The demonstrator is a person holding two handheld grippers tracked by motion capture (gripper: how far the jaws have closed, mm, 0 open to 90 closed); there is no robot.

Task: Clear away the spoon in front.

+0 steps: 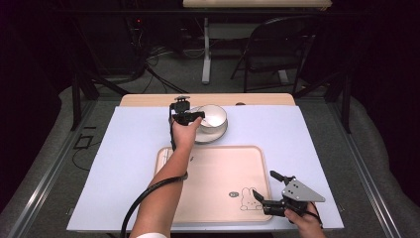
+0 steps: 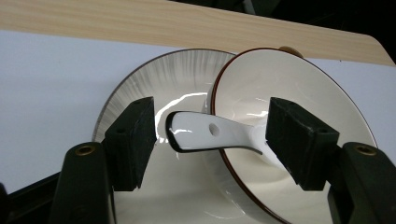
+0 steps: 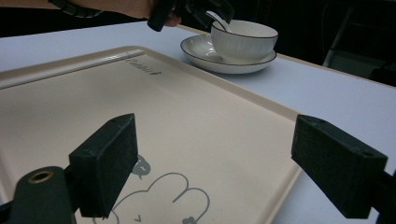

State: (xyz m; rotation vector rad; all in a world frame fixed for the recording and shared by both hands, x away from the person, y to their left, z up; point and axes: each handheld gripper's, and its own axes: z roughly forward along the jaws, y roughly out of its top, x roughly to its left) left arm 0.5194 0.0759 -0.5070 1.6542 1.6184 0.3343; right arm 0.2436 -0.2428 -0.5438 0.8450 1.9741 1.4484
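Observation:
A white ceramic spoon (image 2: pixel 212 133) rests in a white bowl (image 2: pixel 299 98), its handle sticking out over the rim. The bowl stands on a grey-rimmed plate (image 2: pixel 159 79) at the back of the table. My left gripper (image 2: pixel 212 140) is open, one jaw on each side of the spoon handle, with a gap on both sides. From above, the left gripper (image 1: pixel 193 118) sits just left of the bowl (image 1: pixel 214 117). My right gripper (image 1: pixel 263 184) is open, low over the near right corner of a beige tray (image 1: pixel 218 173). In the right gripper view the bowl (image 3: pixel 243 39) and spoon (image 3: pixel 217 18) show far off.
The beige tray (image 3: pixel 140 107) has a rabbit drawing at its near right corner and lies on a pale sheet (image 1: pixel 129 148) that covers the table. A wooden table edge (image 2: pixel 187 25) runs behind the plate. A folding chair (image 1: pixel 277 49) stands beyond the table.

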